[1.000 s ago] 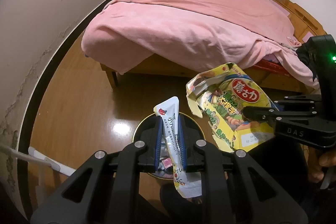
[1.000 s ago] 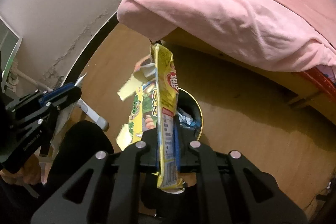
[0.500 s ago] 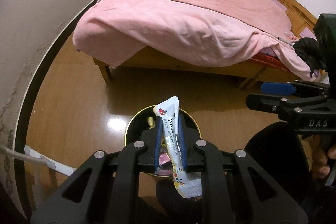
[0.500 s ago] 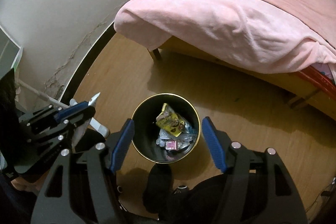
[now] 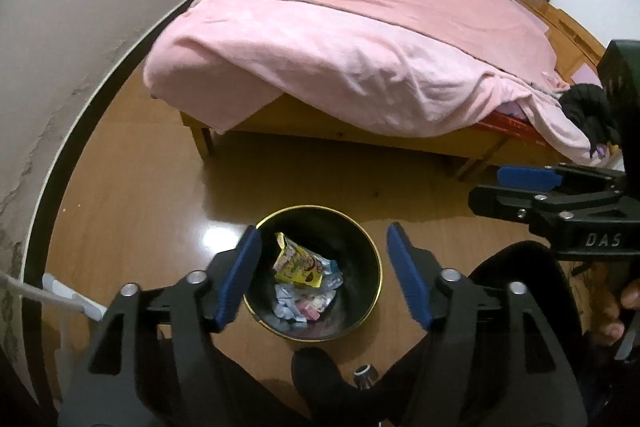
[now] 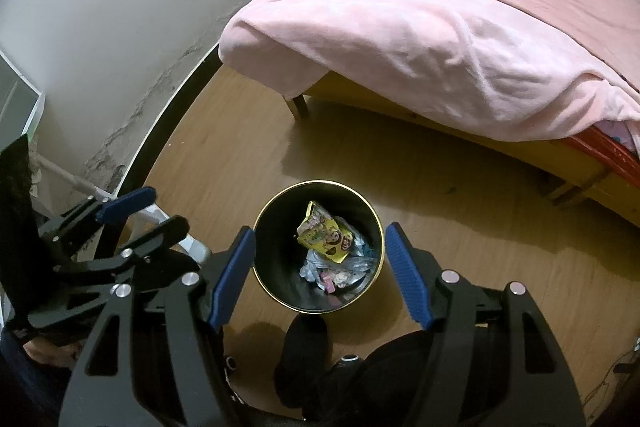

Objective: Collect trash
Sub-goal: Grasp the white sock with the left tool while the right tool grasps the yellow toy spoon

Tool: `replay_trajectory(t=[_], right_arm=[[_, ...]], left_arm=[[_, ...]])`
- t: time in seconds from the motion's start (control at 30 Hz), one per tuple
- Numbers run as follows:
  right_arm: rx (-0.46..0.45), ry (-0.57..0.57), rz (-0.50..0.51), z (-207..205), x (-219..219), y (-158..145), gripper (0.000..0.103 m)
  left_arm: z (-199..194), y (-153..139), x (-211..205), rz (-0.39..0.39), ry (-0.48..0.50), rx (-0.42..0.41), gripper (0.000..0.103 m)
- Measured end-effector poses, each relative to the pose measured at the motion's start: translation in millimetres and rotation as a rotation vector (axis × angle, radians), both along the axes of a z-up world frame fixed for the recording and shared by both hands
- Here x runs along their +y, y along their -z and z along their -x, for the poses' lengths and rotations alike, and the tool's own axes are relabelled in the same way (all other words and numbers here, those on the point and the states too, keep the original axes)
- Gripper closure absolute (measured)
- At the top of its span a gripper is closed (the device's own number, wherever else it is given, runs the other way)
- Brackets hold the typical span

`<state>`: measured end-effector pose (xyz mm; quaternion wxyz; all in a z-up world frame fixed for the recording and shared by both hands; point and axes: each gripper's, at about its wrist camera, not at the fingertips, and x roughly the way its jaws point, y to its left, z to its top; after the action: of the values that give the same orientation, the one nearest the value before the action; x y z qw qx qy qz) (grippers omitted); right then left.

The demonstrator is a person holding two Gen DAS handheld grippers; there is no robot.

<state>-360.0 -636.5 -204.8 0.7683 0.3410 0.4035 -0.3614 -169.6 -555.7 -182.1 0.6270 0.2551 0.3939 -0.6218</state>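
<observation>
both tools hang over the black bin (image 5: 362, 259) with the gold rim, which stands on the wooden floor (image 5: 140, 219) near the foot of the bed (image 5: 360, 39). the left tool (image 5: 320, 275) has its blue pads wide apart and holds nothing; the right tool (image 6: 320, 267) is the same, wide apart and empty. the trash lies at the bottom of the bin: a yellow snack bag (image 6: 324, 237) on top, and under it some pale crumpled wrappers (image 5: 304, 301). from each wrist view the bin mouth lies straight ahead and below, framed between the two pads, so neither hand is clearly nearer to it. i see no other loose trash on the floor in these views, so i judge that the next piece must be searched somewhere outside the frame, and both tools must turn away from the bin to find it.
</observation>
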Motion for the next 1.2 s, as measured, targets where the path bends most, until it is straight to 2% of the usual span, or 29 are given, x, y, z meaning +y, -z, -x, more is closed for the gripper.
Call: replay_trajectory(t=[0.07, 0.3, 0.4, 0.57, 0.7, 0.87, 1.0, 1.2], right_arm=[[-0.005, -0.009, 0.006, -5, 0, -4, 0.034], [-0.045, -0.107, 0.051, -55, 12, -39, 0.032], [-0.061, -0.189, 0.083, -93, 29, -58, 0.032], [-0.095, -0.358, 0.141, -163, 71, -90, 0.031], [-0.122, -0.523, 0.181, -224, 121, -112, 0.030], [-0.154, -0.748, 0.199, -305, 197, -133, 0.030], [-0.160, -0.915, 0.196, -375, 262, -145, 0.030], [-0.080, -1.140, 0.200, -473, 366, -147, 0.030]], left_arm=[[-4, -10, 7, 0.016, -0.020, -0.021, 0.023], [-34, -67, 56, 0.099, -0.117, -0.175, 0.013], [-65, -94, 89, 0.116, -0.209, -0.227, 0.012], [-137, -137, 173, 0.137, -0.425, -0.285, 0.011], [-195, -163, 252, 0.120, -0.616, -0.344, 0.011], [-263, -179, 355, 0.038, -0.859, -0.455, 0.010], [-310, -177, 427, -0.022, -1.014, -0.449, 0.010], [-351, -172, 490, -0.042, -1.116, -0.405, 0.010]])
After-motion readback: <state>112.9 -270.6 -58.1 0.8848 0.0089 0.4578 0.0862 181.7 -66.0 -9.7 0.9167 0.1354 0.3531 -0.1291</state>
